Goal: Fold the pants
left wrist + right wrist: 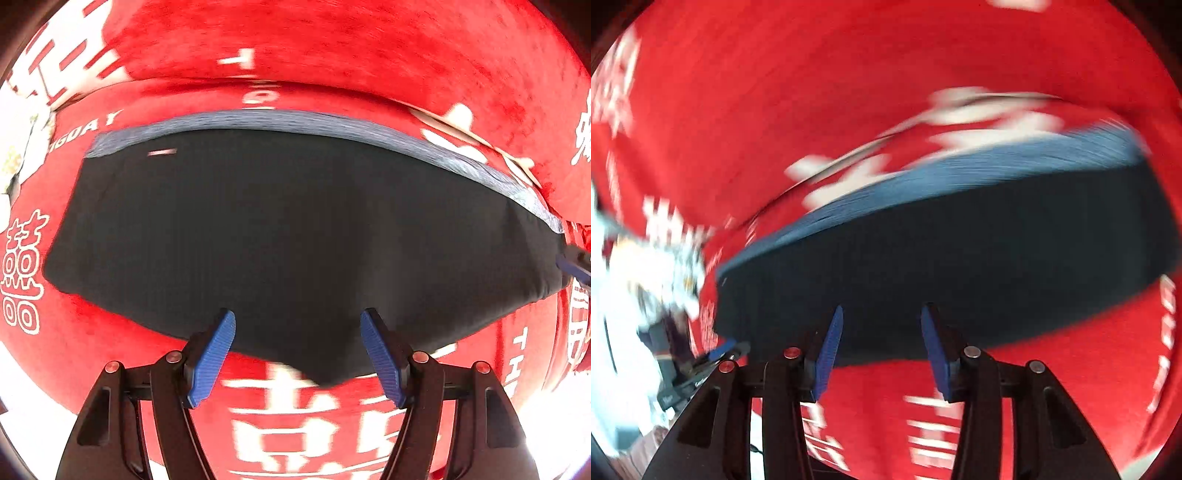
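i've got the pants point(295, 229) lying flat on the red blanket point(332, 44) w/ white lettering, already looking folded into a wide dark slab, grey-blue waistband point(332, 123) along the far edge. from my left gripper point(297, 354) they sit just ahead of and under the jaws; long axis runs crosswise, side to side. near hem dips to a point betw. the two blue pads. left jaws are released, nothing betw. them, gripper pointing down over the near edge.

right gripper point(882, 350): jaws also released, parted a bit narrower, empty. pants point(960, 266) lie ahead of it and off to its right, long axis slanting up to the right. view is smeared, so detail's weak.

left wrist view shows a blue tip at the far right end of the pants, prob. the right gripper. i judge each hand is nearest its own end, so the next fold likely needs both ends gripped.
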A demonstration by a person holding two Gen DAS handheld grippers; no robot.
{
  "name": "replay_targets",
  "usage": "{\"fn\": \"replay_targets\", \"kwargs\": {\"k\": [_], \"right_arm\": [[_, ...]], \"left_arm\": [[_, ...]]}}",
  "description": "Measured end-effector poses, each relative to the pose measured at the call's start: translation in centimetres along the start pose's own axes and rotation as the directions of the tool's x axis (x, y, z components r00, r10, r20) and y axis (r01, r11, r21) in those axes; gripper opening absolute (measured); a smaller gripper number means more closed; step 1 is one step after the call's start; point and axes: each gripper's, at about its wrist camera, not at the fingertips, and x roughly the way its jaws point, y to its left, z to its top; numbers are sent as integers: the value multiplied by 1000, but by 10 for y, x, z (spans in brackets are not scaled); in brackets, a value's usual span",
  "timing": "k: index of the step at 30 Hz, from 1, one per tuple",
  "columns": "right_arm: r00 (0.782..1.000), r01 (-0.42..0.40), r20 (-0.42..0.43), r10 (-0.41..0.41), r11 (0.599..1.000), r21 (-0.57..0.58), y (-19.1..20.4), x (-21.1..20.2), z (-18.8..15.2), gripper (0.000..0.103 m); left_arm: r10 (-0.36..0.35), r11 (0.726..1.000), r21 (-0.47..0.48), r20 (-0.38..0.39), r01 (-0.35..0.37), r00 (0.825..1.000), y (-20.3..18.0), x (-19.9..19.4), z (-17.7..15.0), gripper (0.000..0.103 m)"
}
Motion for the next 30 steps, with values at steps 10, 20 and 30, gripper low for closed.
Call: {"fn": "replay_targets", "kwargs": {"k": [10,20,30], "right_arm": [[966,-149,-257,25,866,-477,283,174,25,53],[927,-130,-326,-184,658,-741,415,314,48,53],[866,-182,-457,-203,724,-666,419,361,71,13]], "left_arm": [[-52,997,-54,91,57,994,194,-32,20,71],[-283,953,-100,25,284,959,263,33,39,71],[-408,911,-39,62,411,911,267,33,39,66]]}}
